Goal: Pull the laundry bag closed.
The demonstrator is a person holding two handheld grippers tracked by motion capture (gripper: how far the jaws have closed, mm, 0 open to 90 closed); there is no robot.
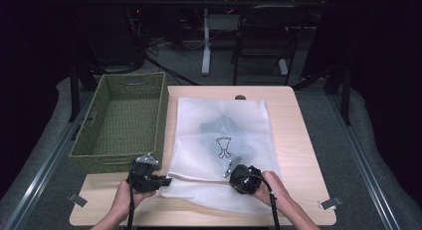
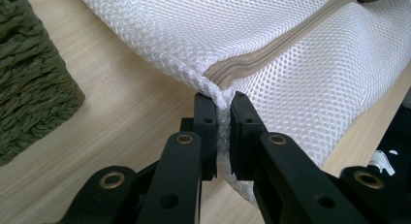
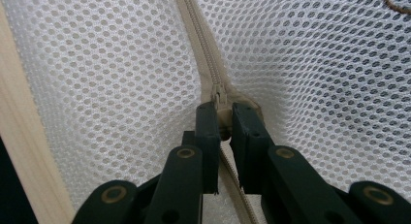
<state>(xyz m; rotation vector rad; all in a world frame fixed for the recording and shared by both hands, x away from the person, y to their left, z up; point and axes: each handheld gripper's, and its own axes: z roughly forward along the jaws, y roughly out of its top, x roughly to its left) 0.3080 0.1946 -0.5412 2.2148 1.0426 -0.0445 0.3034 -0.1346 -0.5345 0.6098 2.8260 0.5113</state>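
Hands come in from the near edge of the wooden surface (image 1: pixel 298 140), and each one holds a black gripper. The left gripper (image 2: pixel 220 107) is at the near left corner of a white mesh bag (image 1: pixel 219 135). Its fingers (image 2: pixel 206 122) are pressed together on that corner, right where the tan zipper (image 2: pixel 276 44) ends, and they pinch the mesh between them. The right gripper (image 3: pixel 222 115) is farther right along the near side of the bag. Its fingers (image 3: pixel 208 122) are pressed together on the small zipper pull (image 3: pixel 220 95), which sits on the tan zipper line.

The bag lies flat in the middle of the surface, with its near edge a bit bunched up by the two grippers. It reaches from the near side almost to the far edge. Something dark (image 1: pixel 221 124) shows through the mesh in the far half, and a small drawing (image 1: pixel 224 146) is on the bag just nearer than that.

A green woven basket (image 1: pixel 89 149) stands just left of the bag, on the left side. Beyond the far edge, a chair (image 1: pixel 263 36) stands on the floor.
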